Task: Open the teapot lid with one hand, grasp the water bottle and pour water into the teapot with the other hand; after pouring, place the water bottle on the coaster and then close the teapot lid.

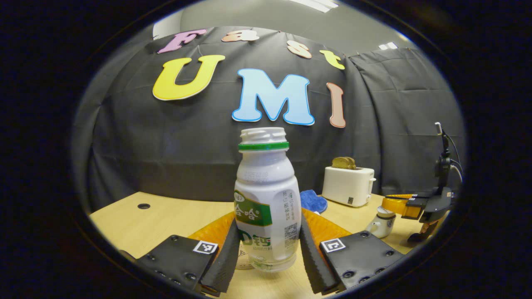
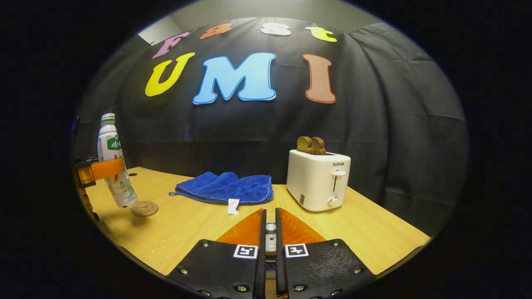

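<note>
Left claw [image 1: 269,253] grips the water bottle [image 1: 267,199] low on its body, 1 finger pressed on each side; the bottle stands nearly upright, uncapped, with a green ring under its threaded neck. In the right gripper view that bottle [image 2: 113,162] leans slightly, its base raised just above the table [image 2: 183,232] and right beside the round coaster [image 2: 144,208]. Right claw [image 2: 270,238] is clenched on a small pale knob-topped piece, apparently the teapot lid [image 2: 270,237], though I cannot tell for sure. In the left gripper view the teapot [image 1: 381,223] sits on the table to the right, lid off, just beside the right claw [image 1: 415,205]. A blue cloth [image 2: 224,187] lies mid-table, and a white toaster [image 2: 318,179] with 2 slices of toast [image 2: 311,144] stands to its right.
</note>
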{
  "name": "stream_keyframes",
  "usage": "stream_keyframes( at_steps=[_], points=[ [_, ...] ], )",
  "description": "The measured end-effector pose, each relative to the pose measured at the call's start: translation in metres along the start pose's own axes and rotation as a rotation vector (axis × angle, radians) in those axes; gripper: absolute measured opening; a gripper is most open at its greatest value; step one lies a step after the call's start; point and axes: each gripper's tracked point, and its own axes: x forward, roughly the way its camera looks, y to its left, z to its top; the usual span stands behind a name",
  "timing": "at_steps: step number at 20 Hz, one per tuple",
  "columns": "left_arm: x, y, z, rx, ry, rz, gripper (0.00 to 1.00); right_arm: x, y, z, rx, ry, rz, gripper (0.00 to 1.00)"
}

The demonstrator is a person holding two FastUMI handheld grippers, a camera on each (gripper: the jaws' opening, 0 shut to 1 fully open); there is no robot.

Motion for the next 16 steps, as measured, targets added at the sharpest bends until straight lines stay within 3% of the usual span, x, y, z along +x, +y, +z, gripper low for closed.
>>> stream_keyframes(
  at_steps=[5, 6, 8, 9, 10, 11, 13, 14, 16],
  points=[
    [0.002, 0.002, -0.006, 0.007, 0.015, 0.011, 0.7, -0.001, 0.0, -0.007, -0.001, 0.02, 0.0, 0.1],
    [0.002, 0.003, -0.006, 0.007, 0.018, 0.012, 0.81, -0.001, 0.0, -0.01, 0.001, 0.024, 0.0, 0.1],
    [0.003, 0.005, -0.009, 0.009, 0.024, 0.016, 0.7, 0.0, -0.002, -0.014, 0.007, 0.028, -0.002, 0.1],
    [0.004, 0.005, -0.011, 0.009, 0.027, 0.019, 0.81, 0.0, -0.003, -0.017, 0.014, 0.041, -0.007, 0.1],
    [0.005, 0.007, -0.012, 0.007, 0.031, 0.022, 0.7, 0.001, -0.003, -0.02, 0.02, 0.047, -0.01, 0.11],
    [0.006, 0.007, -0.016, 0.003, 0.037, 0.024, 0.75, -0.002, -0.004, -0.017, 0.011, 0.045, -0.017, 0.13],
    [0.012, 0.01, -0.02, -0.008, 0.051, 0.028, 0.81, -0.005, -0.007, -0.007, -0.021, 0.013, -0.034, 0.21],
    [0.015, 0.015, -0.018, -0.001, 0.053, 0.04, 0.81, -0.007, -0.009, -0.002, -0.029, -0.004, -0.04, 0.37],
    [0.026, 0.026, -0.021, -0.002, 0.076, 0.059, 0.75, -0.012, -0.005, 0.006, -0.036, -0.033, -0.033, 0.52]
  ],
)
